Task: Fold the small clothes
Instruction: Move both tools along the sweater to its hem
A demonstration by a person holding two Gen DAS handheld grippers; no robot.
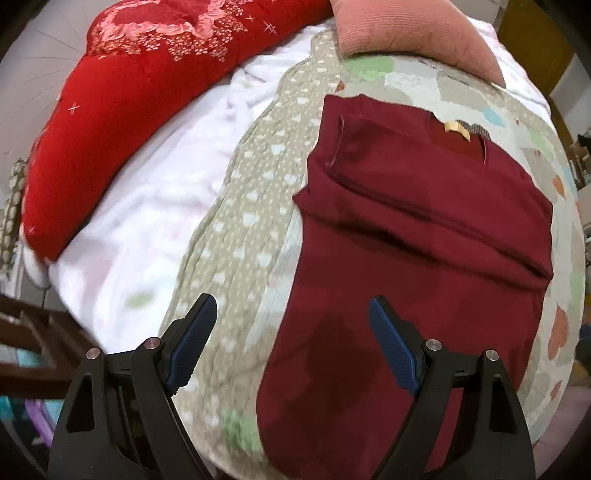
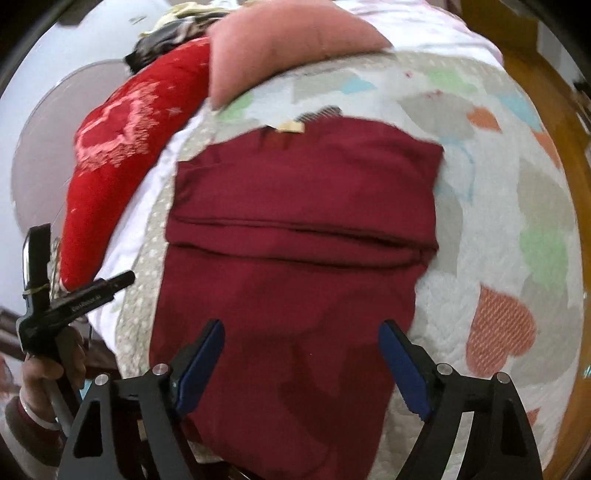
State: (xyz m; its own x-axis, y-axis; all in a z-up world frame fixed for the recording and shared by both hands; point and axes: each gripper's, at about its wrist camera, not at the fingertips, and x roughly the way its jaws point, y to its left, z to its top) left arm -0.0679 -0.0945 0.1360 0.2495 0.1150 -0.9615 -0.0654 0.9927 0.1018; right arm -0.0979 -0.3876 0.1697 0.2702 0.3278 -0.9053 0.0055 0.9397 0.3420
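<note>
A dark red shirt (image 1: 417,236) lies flat on the patterned quilt (image 1: 240,229), sleeves folded in across its body, its tan neck label (image 1: 453,127) at the far end. It also shows in the right wrist view (image 2: 295,236). My left gripper (image 1: 291,314) is open and empty, held above the shirt's near left edge. My right gripper (image 2: 301,339) is open and empty above the shirt's near hem. The left gripper's body (image 2: 55,295) shows at the left in the right wrist view.
A bright red flowered blanket (image 1: 122,110) lies at the far left on a white sheet (image 1: 147,221). A pink pillow (image 1: 413,33) sits at the bed's far end. A wooden bed frame (image 2: 554,129) runs along the right. Quilt (image 2: 498,221) extends right of the shirt.
</note>
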